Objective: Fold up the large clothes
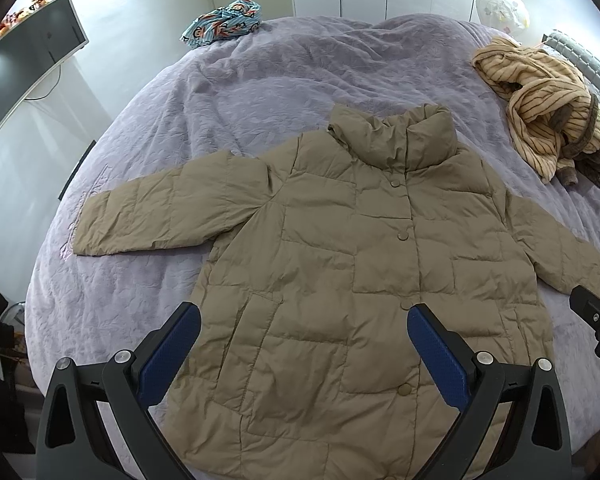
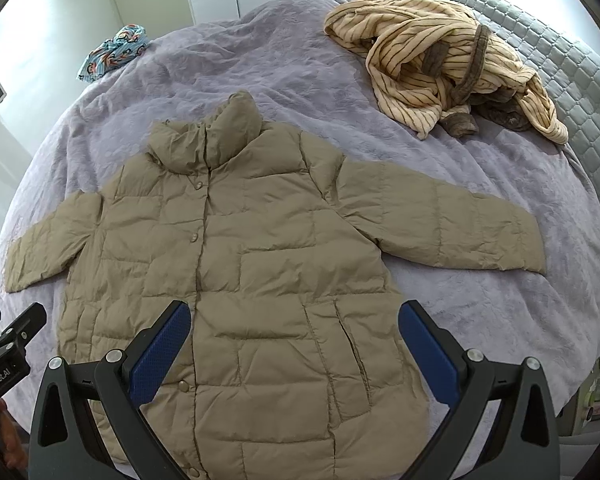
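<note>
A tan quilted puffer jacket (image 1: 340, 264) (image 2: 244, 264) lies flat and buttoned on the bed, front up, collar toward the far side, both sleeves spread outward. My left gripper (image 1: 304, 320) hovers open above the jacket's lower left part, nothing between its blue pads. My right gripper (image 2: 294, 316) hangs open above the lower right part near the pocket, holding nothing. In the left wrist view the right gripper's body shows at the right edge; in the right wrist view the left gripper's body shows at the left edge.
A lavender blanket (image 1: 300, 80) (image 2: 260, 60) covers the bed. A striped beige robe (image 1: 548, 120) (image 2: 440, 64) is heaped at the far right. A blue patterned cloth (image 1: 224, 22) (image 2: 114, 54) lies at the far left edge. A monitor (image 1: 24, 60) stands left; grey quilted headboard (image 2: 572, 80) right.
</note>
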